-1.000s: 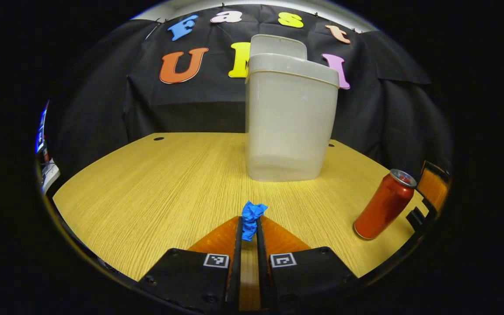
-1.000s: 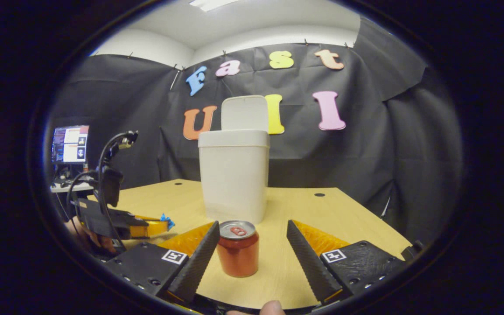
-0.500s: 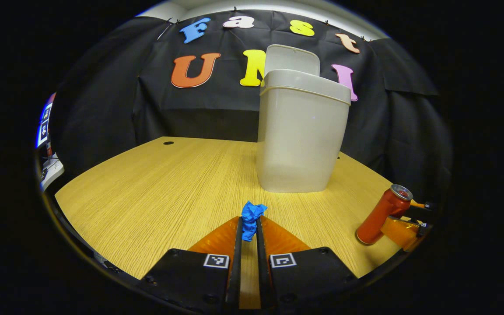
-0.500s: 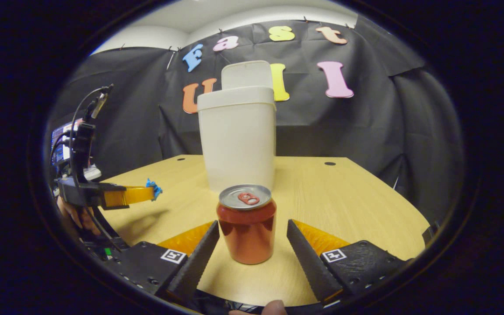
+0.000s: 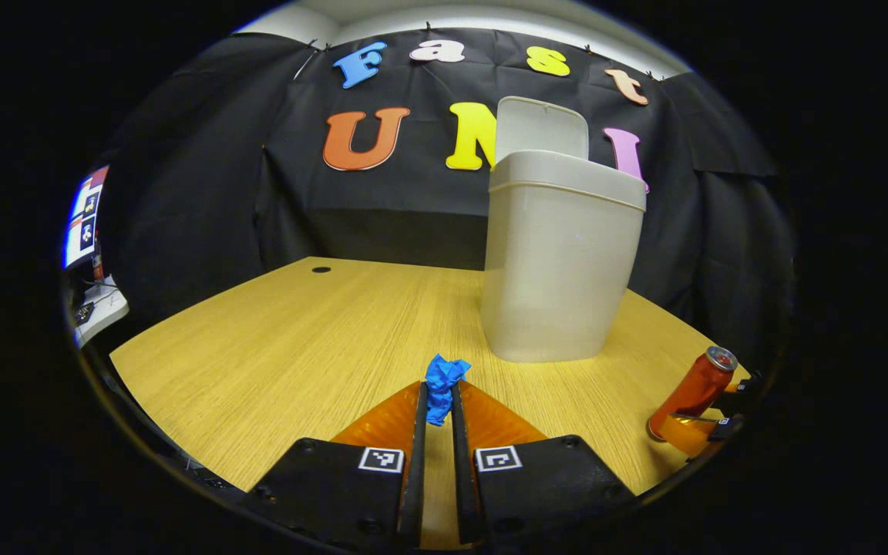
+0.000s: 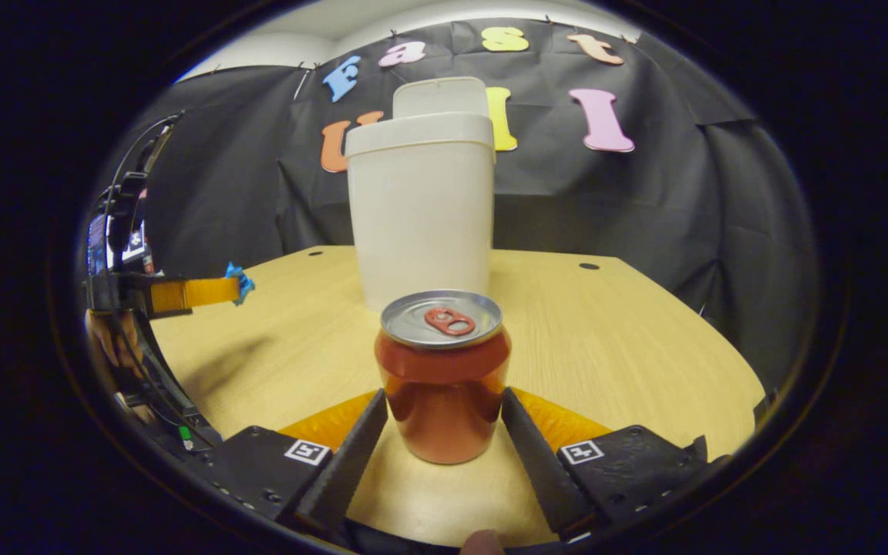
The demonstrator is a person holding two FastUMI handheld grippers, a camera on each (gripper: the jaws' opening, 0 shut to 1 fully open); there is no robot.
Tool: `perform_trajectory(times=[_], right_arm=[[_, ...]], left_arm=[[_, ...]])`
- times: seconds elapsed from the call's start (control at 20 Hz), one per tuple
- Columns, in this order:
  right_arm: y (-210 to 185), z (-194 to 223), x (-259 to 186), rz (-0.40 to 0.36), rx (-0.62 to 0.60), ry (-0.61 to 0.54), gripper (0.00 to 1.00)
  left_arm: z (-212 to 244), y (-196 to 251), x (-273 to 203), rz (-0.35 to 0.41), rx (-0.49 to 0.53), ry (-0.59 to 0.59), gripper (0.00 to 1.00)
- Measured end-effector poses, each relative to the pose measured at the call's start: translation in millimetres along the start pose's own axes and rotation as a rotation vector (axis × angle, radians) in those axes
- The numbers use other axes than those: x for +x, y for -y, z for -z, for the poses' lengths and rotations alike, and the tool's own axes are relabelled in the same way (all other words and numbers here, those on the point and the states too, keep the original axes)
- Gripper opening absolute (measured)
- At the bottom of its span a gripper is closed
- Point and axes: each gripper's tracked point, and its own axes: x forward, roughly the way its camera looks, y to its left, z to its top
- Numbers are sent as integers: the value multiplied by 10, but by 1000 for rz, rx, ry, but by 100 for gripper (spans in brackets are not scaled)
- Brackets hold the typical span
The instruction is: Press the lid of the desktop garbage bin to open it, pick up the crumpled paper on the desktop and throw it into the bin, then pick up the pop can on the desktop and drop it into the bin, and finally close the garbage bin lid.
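At bottom centre of the left gripper view, the left gripper (image 5: 436, 405) is clamped on the crumpled paper (image 5: 442, 378), blue wad pinched at the tips, held clear of the desktop (image 5: 297, 347), presumably for carrying to the bin (image 5: 560, 262) at centre right, lid (image 5: 540, 127) up. In the right gripper view, the right gripper (image 6: 444, 416) stands spread, fingers flanking the upright pop can (image 6: 444, 370) at lower centre; contact unclear.

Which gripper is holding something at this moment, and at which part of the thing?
The left gripper pinches the crumpled blue paper by its lower end. The right gripper holds nothing: its jaws stand around the red pop can.
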Motion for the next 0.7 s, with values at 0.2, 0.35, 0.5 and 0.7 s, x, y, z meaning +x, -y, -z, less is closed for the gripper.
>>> perform_trajectory(times=[0.2, 0.35, 0.5, 0.7], right_arm=[[-3, -64, -48, -19, 6, 12, 80], [20, -118, -64, -22, -5, 27, 80], [54, -198, -116, -28, -1, 54, 80], [118, -385, -189, -41, 39, 83, 80]], left_arm=[[-670, -481, -87, -206, 235, 173, 20], [-1195, -722, -213, -416, 522, 290, 19], [-1429, -782, -181, -457, 595, 322, 19], [-1274, -429, 138, -230, 297, 230, 19]])
